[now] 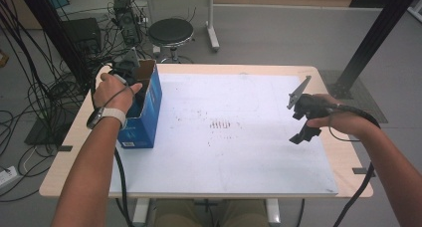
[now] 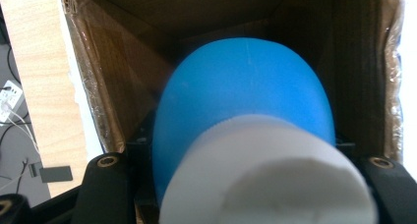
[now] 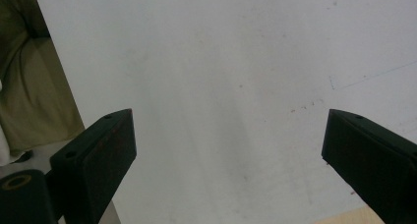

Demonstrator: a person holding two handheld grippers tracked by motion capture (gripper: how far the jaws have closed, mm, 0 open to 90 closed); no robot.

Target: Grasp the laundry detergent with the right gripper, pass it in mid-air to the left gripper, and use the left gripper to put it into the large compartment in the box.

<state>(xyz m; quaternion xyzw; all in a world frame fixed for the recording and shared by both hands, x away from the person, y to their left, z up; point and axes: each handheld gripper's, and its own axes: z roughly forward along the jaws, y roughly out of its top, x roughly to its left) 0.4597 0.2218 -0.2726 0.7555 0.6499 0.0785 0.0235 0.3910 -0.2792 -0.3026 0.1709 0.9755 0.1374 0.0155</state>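
An open blue cardboard box (image 1: 149, 110) stands at the left edge of the white mat (image 1: 234, 137). My left gripper (image 1: 135, 80) reaches down into it from above. In the left gripper view its jaws are shut on a rounded blue object (image 2: 246, 96) with a white cylindrical end (image 2: 265, 175), held inside the brown box walls (image 2: 118, 81). My right gripper (image 1: 302, 134) hovers over the right side of the mat. Its jaws stand wide open with nothing between its black fingers (image 3: 101, 153), and bare mat (image 3: 221, 62) lies below them.
The wooden table (image 1: 74, 137) shows around the mat. A round stool (image 1: 170, 32), cables and black frame posts (image 1: 373, 38) stand on the floor beyond the far edge. Faint reddish marks (image 1: 221, 123) dot the mat's middle.
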